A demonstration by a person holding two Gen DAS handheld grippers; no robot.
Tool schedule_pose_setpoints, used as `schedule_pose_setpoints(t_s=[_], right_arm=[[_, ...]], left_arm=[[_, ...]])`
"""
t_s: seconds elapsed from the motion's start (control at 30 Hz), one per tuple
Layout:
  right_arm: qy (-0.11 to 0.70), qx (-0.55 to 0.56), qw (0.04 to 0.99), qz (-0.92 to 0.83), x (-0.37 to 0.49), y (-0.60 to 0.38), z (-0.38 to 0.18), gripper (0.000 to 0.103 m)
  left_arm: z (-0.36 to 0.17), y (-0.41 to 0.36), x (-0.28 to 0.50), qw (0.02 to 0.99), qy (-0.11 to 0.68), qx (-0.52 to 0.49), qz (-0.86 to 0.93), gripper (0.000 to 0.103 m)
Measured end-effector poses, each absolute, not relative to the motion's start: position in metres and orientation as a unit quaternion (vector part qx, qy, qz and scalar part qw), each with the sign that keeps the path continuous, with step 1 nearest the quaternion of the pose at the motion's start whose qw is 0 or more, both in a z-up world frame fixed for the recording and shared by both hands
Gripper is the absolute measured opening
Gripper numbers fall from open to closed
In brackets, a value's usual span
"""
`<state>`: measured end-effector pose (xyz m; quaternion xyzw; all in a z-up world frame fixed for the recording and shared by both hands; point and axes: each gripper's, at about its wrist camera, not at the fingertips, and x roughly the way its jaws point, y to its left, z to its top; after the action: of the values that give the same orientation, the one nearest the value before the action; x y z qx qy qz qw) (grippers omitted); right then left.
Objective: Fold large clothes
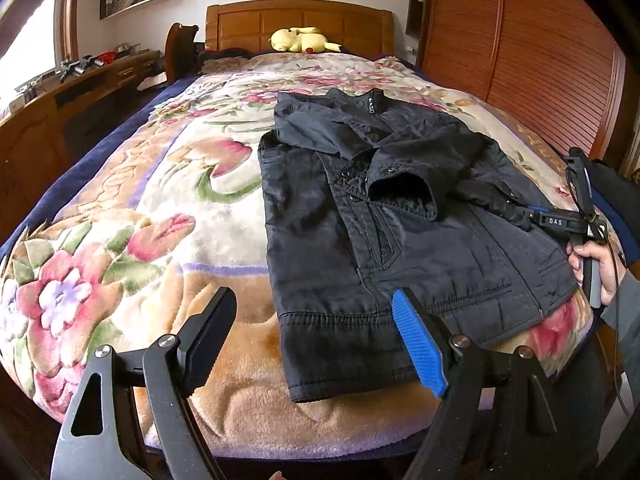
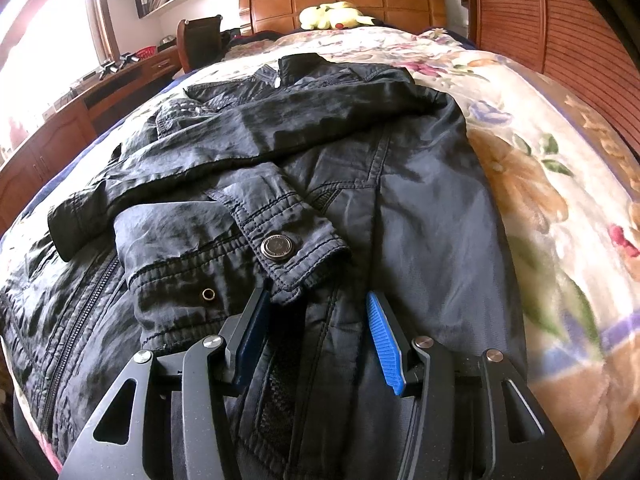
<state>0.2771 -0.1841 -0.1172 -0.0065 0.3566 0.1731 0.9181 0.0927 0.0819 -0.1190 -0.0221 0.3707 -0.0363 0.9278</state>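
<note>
A black jacket (image 1: pixel 400 240) lies front-up on the floral blanket, collar toward the headboard, both sleeves folded across its chest. In the left wrist view my left gripper (image 1: pixel 314 296) hovers open just above the jacket's hem, near its lower left corner, and touches nothing. My right gripper (image 1: pixel 524 214) comes in from the jacket's right side, held by a hand (image 1: pixel 592 264). In the right wrist view the right gripper (image 2: pixel 316 296) stands half open over the jacket (image 2: pixel 400 208). The sleeve cuff (image 2: pixel 296 248) with its snap button rests by the left fingertip. The pads do not press on it.
The floral blanket (image 1: pixel 160 216) covers the bed, with bare blanket left of the jacket. A yellow plush toy (image 1: pixel 300 40) lies at the wooden headboard. A wooden desk (image 1: pixel 80 84) runs along the left side and a slatted wardrobe (image 1: pixel 540 60) stands at the right.
</note>
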Motion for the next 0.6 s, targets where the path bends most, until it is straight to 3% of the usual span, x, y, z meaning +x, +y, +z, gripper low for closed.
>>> schedule_pose_setpoints(t_s=[0.37, 0.6], right_arm=[[0.382, -0.038, 0.907, 0.175, 0.27, -0.185, -0.107, 0.052], [0.364, -0.045, 0.916, 0.161, 0.213, -0.23, -0.083, 0.053]], left_arm=[[-0.115, 0.09, 0.089, 0.931, 0.363, -0.028, -0.029, 0.081], [-0.133, 0.098, 0.086, 0.925, 0.374, -0.045, -0.041, 0.081]])
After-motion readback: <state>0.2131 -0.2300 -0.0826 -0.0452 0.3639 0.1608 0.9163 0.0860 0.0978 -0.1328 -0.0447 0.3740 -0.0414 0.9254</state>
